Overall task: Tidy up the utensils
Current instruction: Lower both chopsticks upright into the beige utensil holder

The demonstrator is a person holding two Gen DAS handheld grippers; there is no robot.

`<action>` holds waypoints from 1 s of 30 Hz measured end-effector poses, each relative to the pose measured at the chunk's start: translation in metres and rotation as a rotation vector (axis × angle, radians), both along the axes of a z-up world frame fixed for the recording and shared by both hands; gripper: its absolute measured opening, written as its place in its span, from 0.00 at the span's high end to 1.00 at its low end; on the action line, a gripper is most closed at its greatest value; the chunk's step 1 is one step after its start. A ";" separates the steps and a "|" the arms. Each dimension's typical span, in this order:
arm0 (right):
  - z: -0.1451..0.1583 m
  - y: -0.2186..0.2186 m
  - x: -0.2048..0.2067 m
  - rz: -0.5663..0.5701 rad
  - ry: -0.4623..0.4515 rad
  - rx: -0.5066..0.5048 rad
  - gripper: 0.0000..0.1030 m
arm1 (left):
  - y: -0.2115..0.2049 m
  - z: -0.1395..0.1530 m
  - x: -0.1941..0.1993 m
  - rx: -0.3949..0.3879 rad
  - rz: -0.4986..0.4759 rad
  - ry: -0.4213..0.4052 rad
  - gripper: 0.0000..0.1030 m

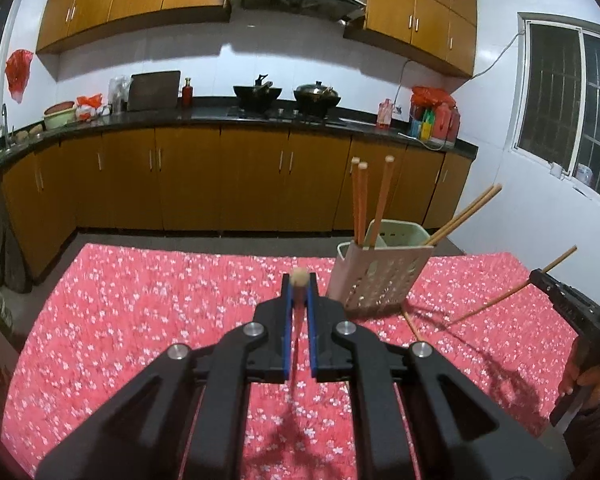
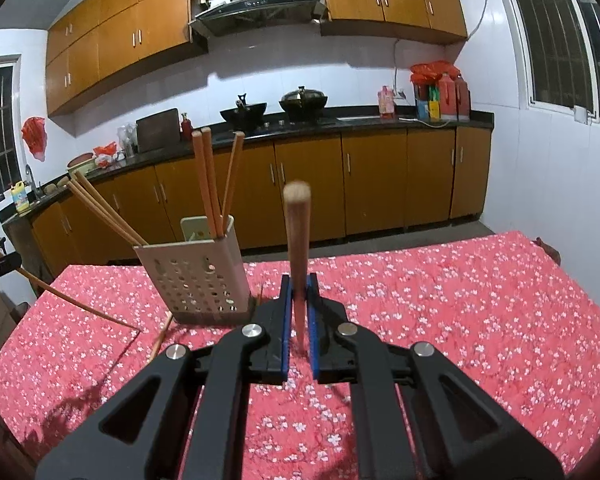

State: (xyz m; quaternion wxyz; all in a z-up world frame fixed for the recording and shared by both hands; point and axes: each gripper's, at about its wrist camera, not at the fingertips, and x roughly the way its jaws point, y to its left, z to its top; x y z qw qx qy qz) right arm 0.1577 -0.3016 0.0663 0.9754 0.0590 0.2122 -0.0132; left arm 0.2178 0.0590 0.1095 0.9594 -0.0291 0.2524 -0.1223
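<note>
Chopsticks are the business here, one pinched in each set of tongs above the red flowered tablecloth. The left gripper is clamped on a chopstick seen almost end-on, its long axis running roughly along the fingers, butt end away from the hand. The right gripper is clamped on another chopstick, near upright, blunt end up.

The perforated holder stands on the table beyond the left gripper, with five sticks already in it: three nearly upright, two leaning out over the rim. One loose chopstick lies on the cloth just beside its base.

I'd worry about those leaning sticks: a careless entry could knock them or tip the light holder. Each grip is narrow, too, so a stick could pivot between the pads and miss the opening.
</note>
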 end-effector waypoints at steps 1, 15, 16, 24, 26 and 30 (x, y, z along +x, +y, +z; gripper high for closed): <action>0.002 0.001 0.000 0.001 -0.001 -0.004 0.93 | -0.001 0.002 0.000 0.000 -0.005 -0.003 0.93; 0.080 0.008 -0.013 0.148 -0.142 0.158 0.93 | -0.032 0.074 -0.022 -0.047 -0.170 -0.126 0.93; 0.084 0.010 -0.014 0.157 -0.156 0.160 0.93 | -0.034 0.079 -0.023 -0.053 -0.181 -0.138 0.93; 0.110 0.038 -0.003 0.169 -0.272 0.107 0.93 | -0.063 0.122 -0.012 -0.082 -0.165 -0.254 0.93; 0.112 0.042 0.002 0.160 -0.289 0.096 0.93 | -0.068 0.127 -0.001 -0.099 -0.136 -0.272 0.93; 0.112 0.046 0.020 0.139 -0.315 0.085 0.93 | -0.071 0.129 0.016 -0.124 -0.073 -0.312 0.93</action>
